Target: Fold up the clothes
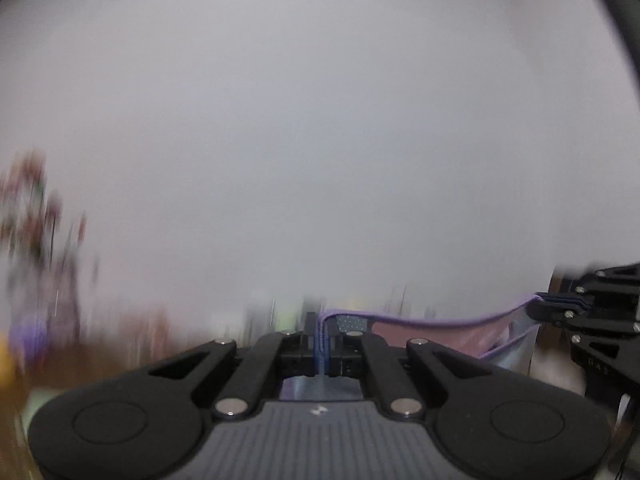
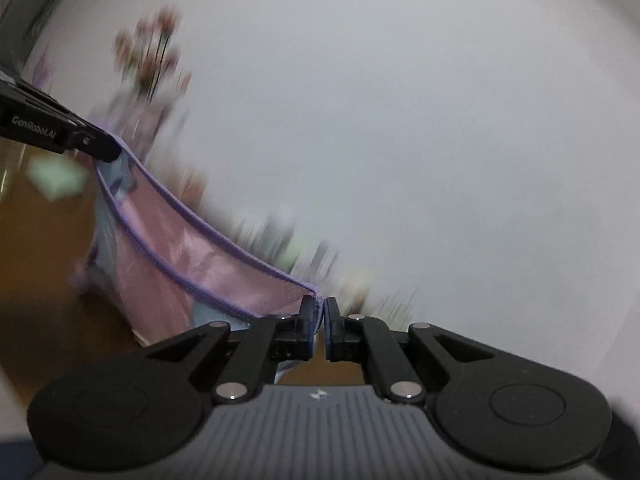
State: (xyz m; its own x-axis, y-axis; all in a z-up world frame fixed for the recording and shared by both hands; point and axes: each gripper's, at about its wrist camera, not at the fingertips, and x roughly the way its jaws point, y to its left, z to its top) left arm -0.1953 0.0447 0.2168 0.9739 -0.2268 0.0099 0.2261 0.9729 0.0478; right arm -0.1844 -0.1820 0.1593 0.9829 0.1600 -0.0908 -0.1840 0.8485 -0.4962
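Note:
A pink garment (image 2: 208, 264) with a purple trimmed edge hangs stretched in the air between both grippers. My left gripper (image 1: 322, 336) is shut on one corner of the purple edge, and the trim (image 1: 440, 322) runs off to the right. My right gripper (image 2: 319, 312) is shut on the other corner, its blue pads pinching the cloth. In the right wrist view the left gripper (image 2: 110, 148) shows at the upper left holding its end. In the left wrist view the right gripper (image 1: 538, 300) shows at the right edge. Light blue fabric (image 2: 106, 232) hangs below the pink.
A plain white wall (image 1: 320, 120) fills most of both views. A brown wooden floor (image 2: 40, 264) lies below. Blurred flowers (image 2: 152, 56) stand against the wall, with small blurred objects (image 2: 288, 248) along its base. A pale green item (image 2: 56, 178) lies on the floor.

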